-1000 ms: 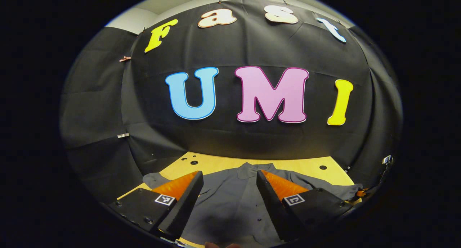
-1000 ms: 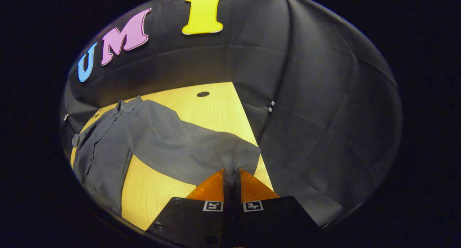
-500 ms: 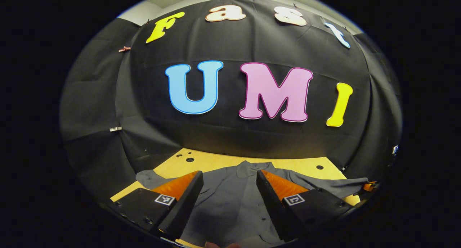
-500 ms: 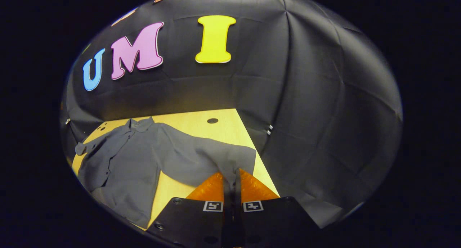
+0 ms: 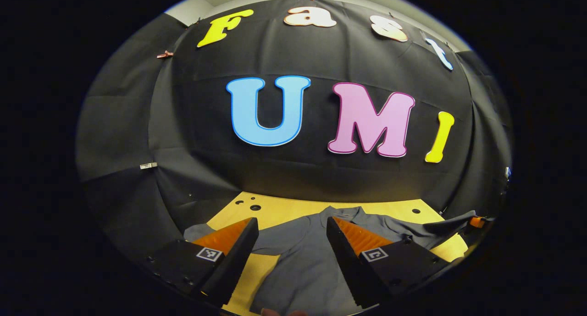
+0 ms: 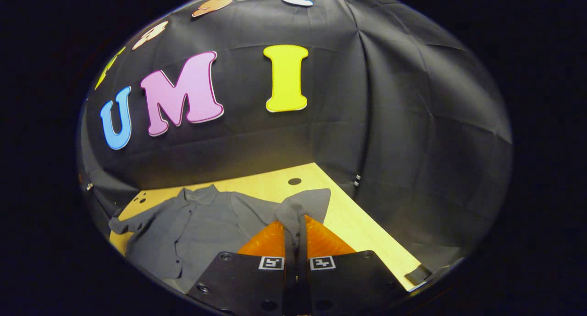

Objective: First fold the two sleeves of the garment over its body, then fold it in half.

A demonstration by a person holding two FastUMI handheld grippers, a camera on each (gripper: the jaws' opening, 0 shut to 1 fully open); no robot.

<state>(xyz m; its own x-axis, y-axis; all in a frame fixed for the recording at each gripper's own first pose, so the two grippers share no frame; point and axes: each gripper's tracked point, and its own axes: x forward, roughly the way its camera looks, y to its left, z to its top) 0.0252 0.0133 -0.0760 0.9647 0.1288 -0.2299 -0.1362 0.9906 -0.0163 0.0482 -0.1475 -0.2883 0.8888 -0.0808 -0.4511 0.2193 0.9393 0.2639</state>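
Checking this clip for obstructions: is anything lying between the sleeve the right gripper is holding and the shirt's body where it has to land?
Nothing visible does. The right gripper is shut on the sleeve, lifted above the wooden table. The shirt's body lies flat beside it with nothing resting on it. The left gripper hangs open above the body, not touching it.

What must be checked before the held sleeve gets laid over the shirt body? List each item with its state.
1. Right gripper shut on the right sleeve: ok.
2. Sleeve lifted off the table: ok.
3. Shirt body flat: ok; it looks spread.
4. Left gripper open and holding nothing: ok.
5. Left sleeve folded: not ok; it lies out to the side.
6. Grip depth on the sleeve: cannot tell.
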